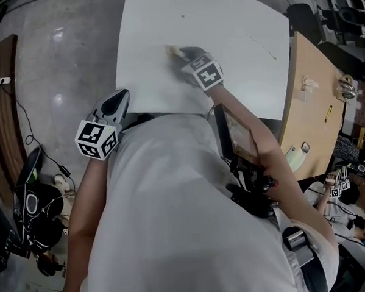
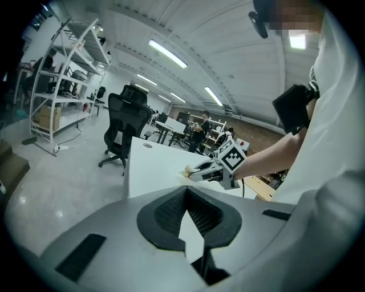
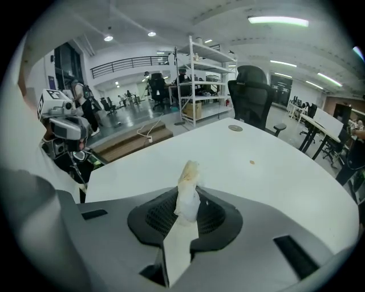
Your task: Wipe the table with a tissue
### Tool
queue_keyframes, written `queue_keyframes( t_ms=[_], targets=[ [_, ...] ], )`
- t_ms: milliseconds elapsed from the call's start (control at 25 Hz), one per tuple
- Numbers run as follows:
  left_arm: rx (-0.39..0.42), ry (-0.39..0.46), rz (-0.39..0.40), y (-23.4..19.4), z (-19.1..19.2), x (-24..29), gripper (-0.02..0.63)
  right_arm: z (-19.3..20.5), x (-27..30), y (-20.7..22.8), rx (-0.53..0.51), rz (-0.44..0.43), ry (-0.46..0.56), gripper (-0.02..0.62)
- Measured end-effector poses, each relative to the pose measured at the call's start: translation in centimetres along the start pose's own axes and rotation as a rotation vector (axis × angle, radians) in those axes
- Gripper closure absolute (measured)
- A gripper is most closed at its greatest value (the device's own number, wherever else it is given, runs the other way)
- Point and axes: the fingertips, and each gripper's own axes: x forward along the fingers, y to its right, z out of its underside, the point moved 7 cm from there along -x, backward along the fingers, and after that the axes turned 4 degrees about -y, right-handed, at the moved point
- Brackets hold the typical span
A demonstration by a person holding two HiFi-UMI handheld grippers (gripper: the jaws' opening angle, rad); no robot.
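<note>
A crumpled white tissue [image 3: 188,183] with a brownish tip stands up between the jaws of my right gripper [image 3: 186,210], which is shut on it. In the head view that gripper [image 1: 181,53] reaches over the near part of the white table [image 1: 237,23], and the tissue [image 1: 172,50] is at the tabletop. My left gripper [image 1: 120,97] hangs off the table's near left corner; its jaws [image 2: 186,214] meet at the tips with nothing between them. The left gripper view shows the right gripper [image 2: 201,170] with the tissue [image 2: 187,173] low over the table [image 2: 151,165].
A small brown spot [image 3: 252,162] and a round grommet cap [image 3: 234,128] lie farther out on the table. A wooden desk [image 1: 317,98] with small items adjoins the right edge. A black office chair [image 3: 251,85] and metal shelving [image 3: 205,68] stand beyond the far side.
</note>
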Motion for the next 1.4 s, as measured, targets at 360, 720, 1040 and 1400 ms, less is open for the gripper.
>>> queue_keyframes(
  t_ms=[360,720,1040,1400],
  targets=[
    [-0.041,-0.003,-0.057,0.5,1.6,-1.3,0.600,0.4,0.8,4.4,0.092,0.069,0.055,0.532],
    [-0.067,0.002,-0.118,1.0,2.1,-2.6,0.601,-1.1,3.4,7.0,0.066,0.186,-0.027,0.532],
    [-0.101,0.026,-0.167,0.1,2.8,-3.9,0.600,-1.2,4.2,6.9,0.007,0.290,-0.119,0.534],
    [-0.099,0.037,-0.165,-0.4,2.4,-3.8,0.600,-3.3,5.4,2.6,-0.023,0.199,-0.117,0.535]
  ],
)
